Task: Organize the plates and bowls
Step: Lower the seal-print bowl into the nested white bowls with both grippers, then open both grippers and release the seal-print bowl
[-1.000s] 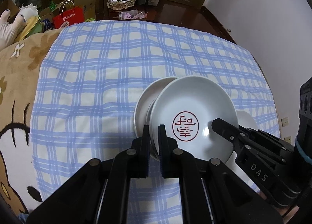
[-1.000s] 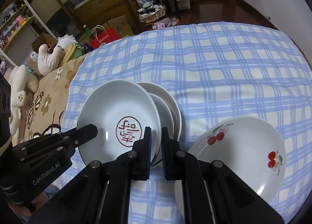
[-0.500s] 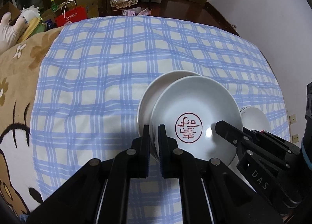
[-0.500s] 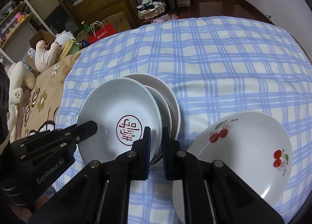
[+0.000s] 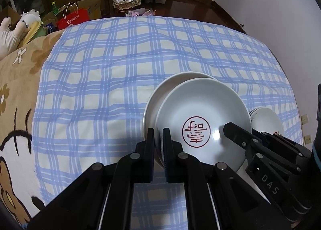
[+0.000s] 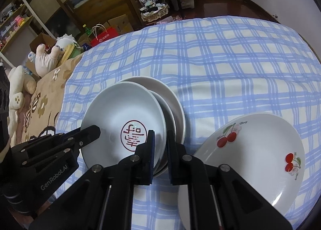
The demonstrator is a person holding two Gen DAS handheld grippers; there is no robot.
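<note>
Plate w/ red seal mark (image 5: 202,121) sits on top of stack of plain plates (image 6: 172,101), offset toward left side, on blue checked cloth (image 5: 120,65). Left gripper (image 5: 158,135) clamped on its near-left rim, right gripper (image 6: 160,139) clamped on opposite rim. Cherry-print plate (image 6: 252,149) lies just beside stack on right. Tan floral blanket (image 6: 40,97) & plush toys (image 6: 48,57) beyond cloth edge

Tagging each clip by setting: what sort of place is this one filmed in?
Most likely a lived-in home, perhaps a bedroom or living room. Plates sit on a blue checked cloth over a cartoon-print blanket, with stuffed toys and cardboard boxes on the floor behind.
</note>
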